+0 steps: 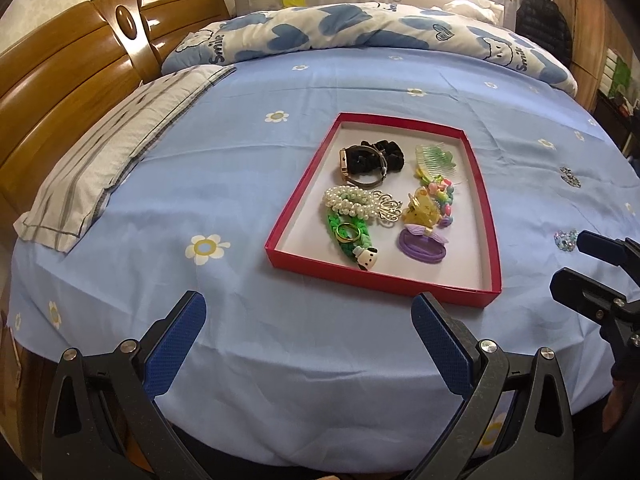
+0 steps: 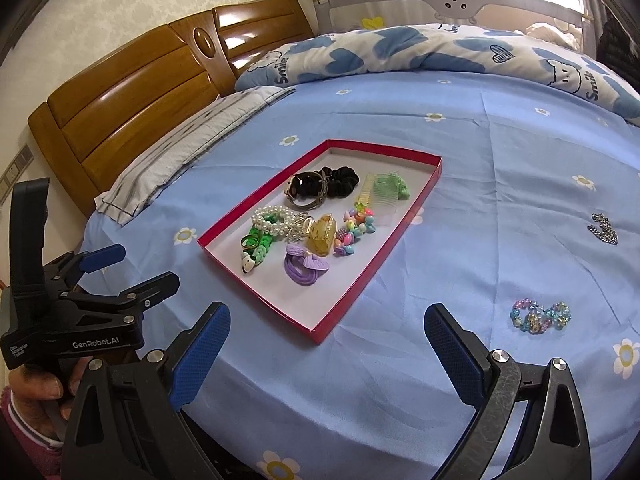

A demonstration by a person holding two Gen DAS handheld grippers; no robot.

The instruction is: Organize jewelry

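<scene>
Both grippers are being held with jaws wide apart and nothing between them: the left gripper (image 1: 308, 340) over bare sheet near the tray's near edge, the right gripper (image 2: 326, 350) near its right corner. Most of the jewelry is already being kept in the red tray (image 2: 384, 256): a watch (image 1: 348, 166), pearl bracelet (image 1: 350, 200), green comb (image 1: 436, 158) and others. Two pieces are being left out on the blue sheet (image 2: 500, 184) to the right: a pastel bead bracelet (image 2: 540, 316) nearer, a dark sparkly piece (image 2: 604, 229) farther. So the task is judged nearly done. "GenRobot.AI" is being shown on the left gripper's body, "Smile" on the duvet (image 2: 400, 52).
</scene>
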